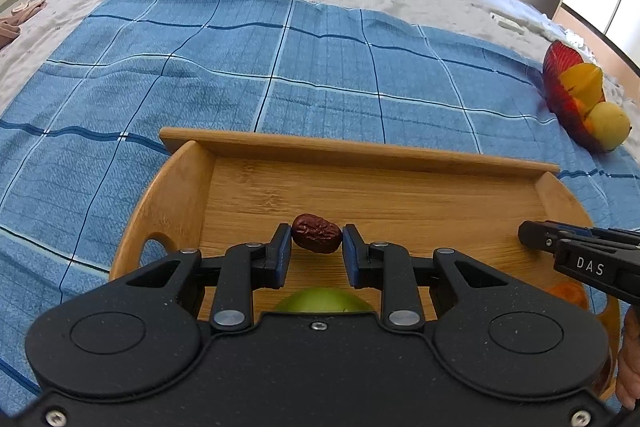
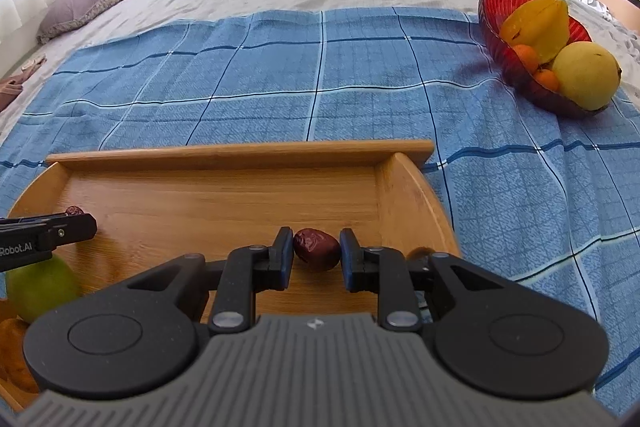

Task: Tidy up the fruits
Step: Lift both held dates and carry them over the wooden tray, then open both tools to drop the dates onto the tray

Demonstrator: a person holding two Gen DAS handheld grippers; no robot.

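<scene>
Held one red date (image 1: 316, 237) pinched in the left tongs (image 1: 316, 247), another date (image 2: 316, 249) in the right tongs (image 2: 316, 251), both just above the wooden tray (image 1: 360, 195), apparently for setting down.

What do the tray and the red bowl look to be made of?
Tray: likely bamboo or light wood, with visible straight grain, a honey tone and a smooth matte finish. Red bowl: seemingly glass or clear plastic, since it is translucent, ribbed and glossy; which one cannot be told.
</scene>
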